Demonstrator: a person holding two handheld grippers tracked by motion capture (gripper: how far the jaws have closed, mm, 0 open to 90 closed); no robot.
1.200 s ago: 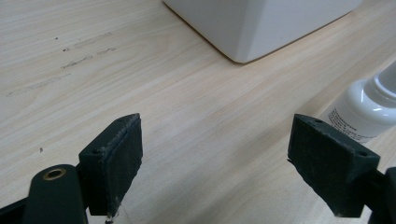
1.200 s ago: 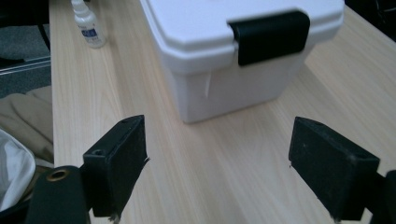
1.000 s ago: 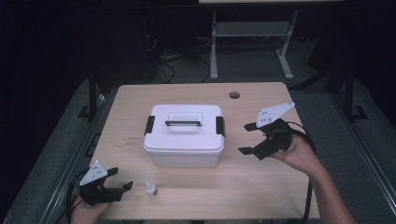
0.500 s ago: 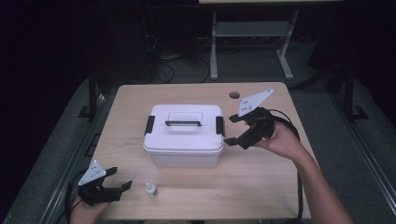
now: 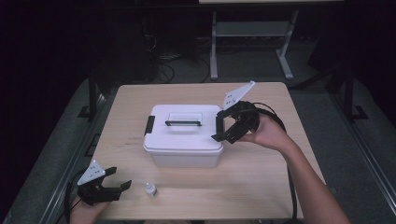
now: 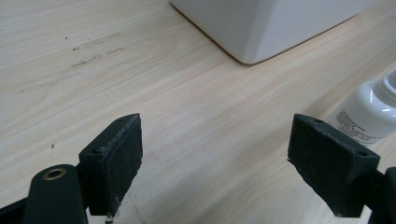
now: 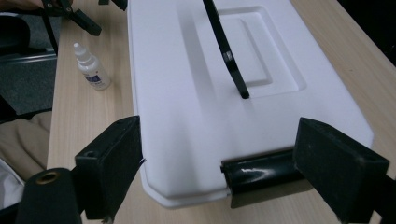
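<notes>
The white box (image 5: pixel 183 135) sits at the centre of the high view, on the wooden table (image 5: pixel 261 182), its lid on and a dark handle (image 5: pixel 183 123) lying flat in the recess on top. A black latch (image 5: pixel 149 125) shows on its left end and another latch (image 5: pixel 217 125) on its right end. In the right gripper view the box lid (image 7: pixel 196 93) takes up the middle of the frame, the handle (image 7: pixel 226 51) runs from the top edge down toward the centre, and the near latch (image 7: pixel 259 175) lies at the lower middle, just at the box's edge.

The right gripper (image 5: pixel 226 127) is right of centre in the high view, held by a hand (image 5: pixel 268 133), its jaws spread wide on either side of the right-end latch. In its own view the gripper (image 7: pixel 217 172) has one jaw at lower left beside the lid's corner and the other at lower right, touching or nearly touching the latch's end; I cannot tell which.

A small white bottle (image 5: pixel 150 189) stands on the table in the lower left of the high view, apart from the box. The left gripper (image 5: pixel 117 179) lies at the far lower left, just left of the bottle, jaws wide and holding nothing. In the left gripper view the gripper (image 6: pixel 215 163) frames bare wood, with the bottle (image 6: pixel 371 112) at the right edge and a box corner (image 6: pixel 261 28) at the top
</notes>
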